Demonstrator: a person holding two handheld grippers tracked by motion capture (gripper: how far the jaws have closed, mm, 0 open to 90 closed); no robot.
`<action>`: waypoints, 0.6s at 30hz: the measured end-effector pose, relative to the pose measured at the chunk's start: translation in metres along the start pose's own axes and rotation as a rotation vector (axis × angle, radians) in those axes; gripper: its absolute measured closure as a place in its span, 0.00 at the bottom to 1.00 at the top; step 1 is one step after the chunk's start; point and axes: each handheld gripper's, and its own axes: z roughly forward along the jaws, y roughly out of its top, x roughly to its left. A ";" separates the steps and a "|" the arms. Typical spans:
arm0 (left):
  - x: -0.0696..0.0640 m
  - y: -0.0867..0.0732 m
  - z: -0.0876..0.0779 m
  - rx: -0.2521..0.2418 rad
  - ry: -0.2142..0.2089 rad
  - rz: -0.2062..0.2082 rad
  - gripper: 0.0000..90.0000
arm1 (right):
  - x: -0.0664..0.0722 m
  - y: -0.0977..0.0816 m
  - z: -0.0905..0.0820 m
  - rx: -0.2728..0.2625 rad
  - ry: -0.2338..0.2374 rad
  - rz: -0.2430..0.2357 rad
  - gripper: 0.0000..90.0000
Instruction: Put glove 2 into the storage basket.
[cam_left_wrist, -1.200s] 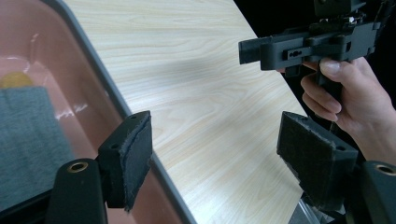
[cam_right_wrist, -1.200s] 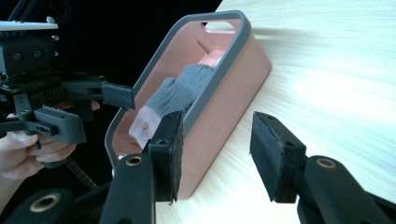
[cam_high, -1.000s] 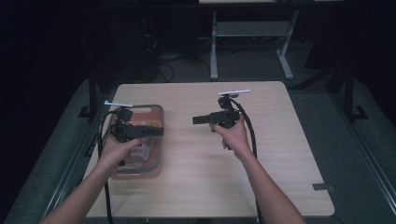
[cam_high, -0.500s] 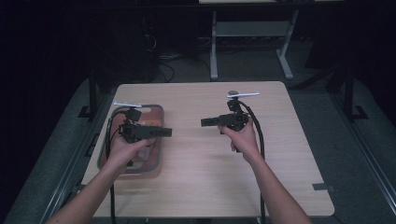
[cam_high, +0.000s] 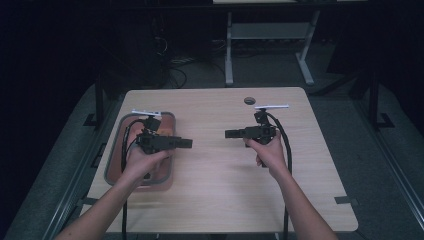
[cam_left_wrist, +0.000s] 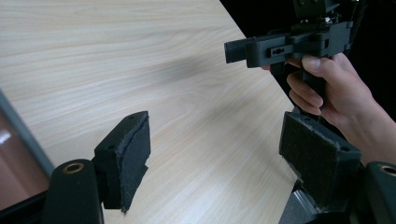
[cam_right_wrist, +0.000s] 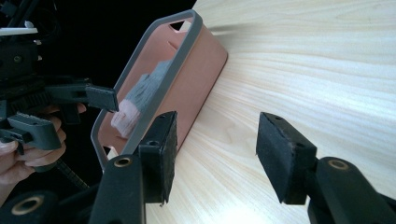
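Two hands hold black grippers level above the light wood table (cam_high: 220, 190), with the jaws facing each other. My left gripper (cam_high: 188, 144) is over the right edge of a pink bin (cam_high: 114, 155); its jaws (cam_left_wrist: 219, 140) stand open over bare wood. My right gripper (cam_high: 228, 134) hangs over the middle of the table, its jaws (cam_right_wrist: 217, 126) apart. They have just been opening and nothing is between them. The bin's grey rim (cam_right_wrist: 154, 93) surrounds a grey and white cloth-like piece (cam_right_wrist: 144, 91).
A round cable hole (cam_high: 249, 100) sits near the table's far edge. A strip of grey tape (cam_high: 345, 201) lies at the near right corner. Cables trail from both grippers along the forearms. A white desk frame (cam_high: 229, 55) stands behind the table in the dark.
Both grippers have drifted to the right in the high view, the right one also a little nearer the person. The gap between their tips is about the same.
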 end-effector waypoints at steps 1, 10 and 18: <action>-0.001 0.000 0.001 0.001 -0.001 0.005 0.28 | -0.001 -0.001 -0.001 0.002 -0.003 0.001 0.53; -0.006 -0.006 0.015 0.010 -0.017 0.012 0.27 | -0.013 -0.009 -0.010 -0.009 -0.013 0.022 0.49; -0.007 -0.014 0.026 0.022 -0.035 0.017 0.25 | -0.025 -0.016 -0.021 -0.015 -0.033 0.036 0.48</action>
